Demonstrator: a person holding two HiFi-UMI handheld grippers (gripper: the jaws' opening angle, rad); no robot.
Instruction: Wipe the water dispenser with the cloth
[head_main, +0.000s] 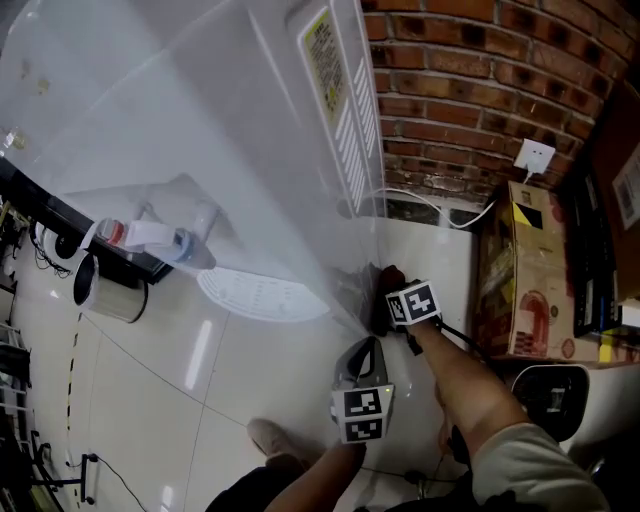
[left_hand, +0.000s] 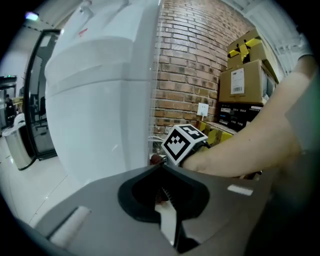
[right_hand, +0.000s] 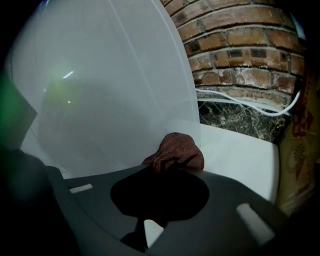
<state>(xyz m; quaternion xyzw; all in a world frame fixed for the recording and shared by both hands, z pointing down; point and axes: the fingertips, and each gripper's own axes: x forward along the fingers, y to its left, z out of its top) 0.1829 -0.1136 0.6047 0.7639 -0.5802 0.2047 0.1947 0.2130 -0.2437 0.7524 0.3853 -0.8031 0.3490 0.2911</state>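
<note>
Cloth (right_hand: 175, 150), half hidden in our right gripper's (right_hand: 167, 169) clamped jaws, meets the water dispenser's (right_hand: 115, 90) low edge; our left gripper (left_hand: 159, 167) hangs closed, empty.

Brick wall (head_main: 470, 90): red with pale mortar, at 1 o'clock in the head view. Floor (head_main: 200, 370): glossy white tiles with light glare, from 6 to 9 o'clock. Wall socket (head_main: 535, 155) with white cable (head_main: 430, 205): 2 o'clock. Cardboard box (head_main: 525, 270): 3 o'clock. Metal bin (head_main: 110, 290): 9 o'clock.
</note>
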